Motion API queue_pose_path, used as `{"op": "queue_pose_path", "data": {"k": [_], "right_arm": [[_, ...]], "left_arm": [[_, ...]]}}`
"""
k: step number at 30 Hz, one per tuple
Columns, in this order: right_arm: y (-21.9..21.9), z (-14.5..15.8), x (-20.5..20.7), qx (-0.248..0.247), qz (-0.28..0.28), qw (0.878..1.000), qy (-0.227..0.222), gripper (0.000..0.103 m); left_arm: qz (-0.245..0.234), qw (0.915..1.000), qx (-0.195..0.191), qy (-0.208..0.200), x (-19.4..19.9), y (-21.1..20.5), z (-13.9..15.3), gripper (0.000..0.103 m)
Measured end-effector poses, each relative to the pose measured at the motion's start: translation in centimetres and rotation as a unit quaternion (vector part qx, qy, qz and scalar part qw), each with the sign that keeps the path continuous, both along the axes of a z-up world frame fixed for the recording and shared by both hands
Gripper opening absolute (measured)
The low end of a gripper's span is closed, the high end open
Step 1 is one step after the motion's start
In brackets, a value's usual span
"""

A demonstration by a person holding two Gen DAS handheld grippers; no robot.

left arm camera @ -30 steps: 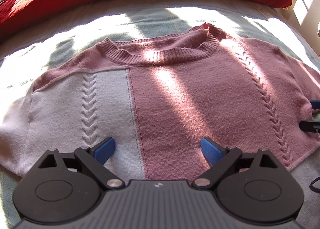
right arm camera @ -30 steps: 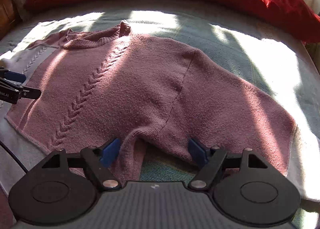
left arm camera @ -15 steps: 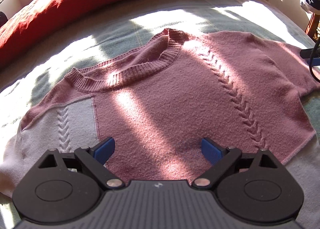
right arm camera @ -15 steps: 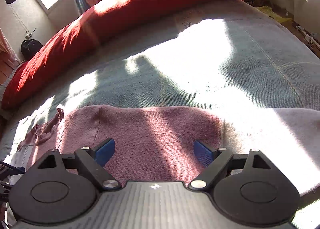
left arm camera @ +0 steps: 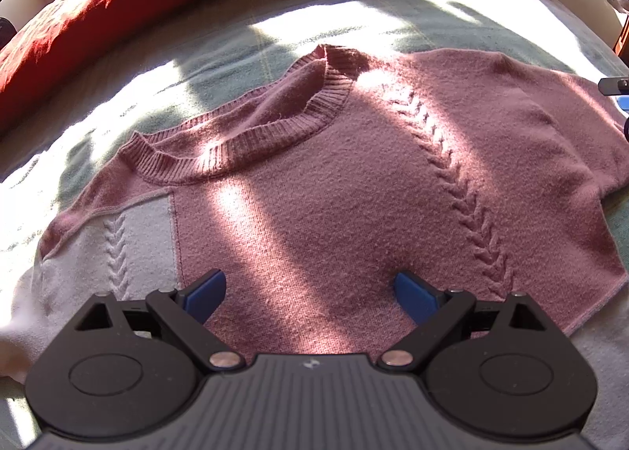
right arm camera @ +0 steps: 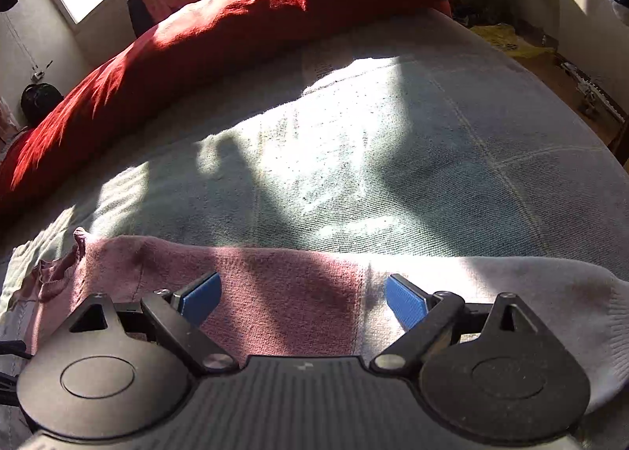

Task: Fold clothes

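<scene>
**Sleeve let go, fingers spreading**

Swinging my right gripper [right arm camera: 300, 298] away from the hem, I now look across the sweater's [left arm camera: 334, 194] right shoulder where pink meets the white sleeve [right arm camera: 491, 292]; a second ago a bunched fold sat between these fingers, and now they are opening with nothing pressed between them, only flat knit below. My left gripper [left arm camera: 310, 292] has slid right along the near hem, off the white panel [left arm camera: 129, 229] and over the pink body, its fingers spread and grasping nothing.

Nearest me the sweater lies face up and flat on the bed [right arm camera: 354, 174], collar [left arm camera: 251, 143] pointing away. It looks a soft, thick, light knit: it will drape and sag, stretch if tugged, and cling a little to the blanket. I judge the best holds are the ribbed hem or a shoulder seam, pinching both layers.

Beyond it lies bare blanket in sun patches, and farthest off the long red pillow [right arm camera: 243, 29].
</scene>
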State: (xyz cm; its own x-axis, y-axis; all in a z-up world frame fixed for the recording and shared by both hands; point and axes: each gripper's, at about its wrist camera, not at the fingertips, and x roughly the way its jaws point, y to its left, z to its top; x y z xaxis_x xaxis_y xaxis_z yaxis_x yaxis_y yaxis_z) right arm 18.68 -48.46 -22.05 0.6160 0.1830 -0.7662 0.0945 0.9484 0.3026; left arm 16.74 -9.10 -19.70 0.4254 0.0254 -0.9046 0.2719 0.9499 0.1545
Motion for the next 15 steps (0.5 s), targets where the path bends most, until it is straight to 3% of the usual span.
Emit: {"op": "queue_pose_path", "data": {"k": [1, 7, 10, 15], "right_arm": [[-0.1, -0.4, 0.2, -0.010, -0.005, 1.000, -0.002, 0.093], [-3.9, 2.0, -4.0, 0.045, -0.049, 0.997, -0.032, 0.099], [-7.0, 0.7, -5.9, 0.016, -0.073, 0.997, -0.004, 0.099], [-12.6, 0.2, -8.3, -0.020, -0.185, 0.983, 0.013, 0.099]], "left_arm": [[-0.001, 1.0000, 0.001, -0.001, 0.0, 0.0, 0.2, 0.093], [-0.006, 1.0000, -0.005, -0.003, -0.2, -0.1, 0.5, 0.093], [-0.007, 0.9999, -0.012, 0.002, -0.5, -0.3, 0.2, 0.093], [-0.009, 0.9995, -0.030, 0.008, -0.9, 0.2, 0.1, 0.093]]}}
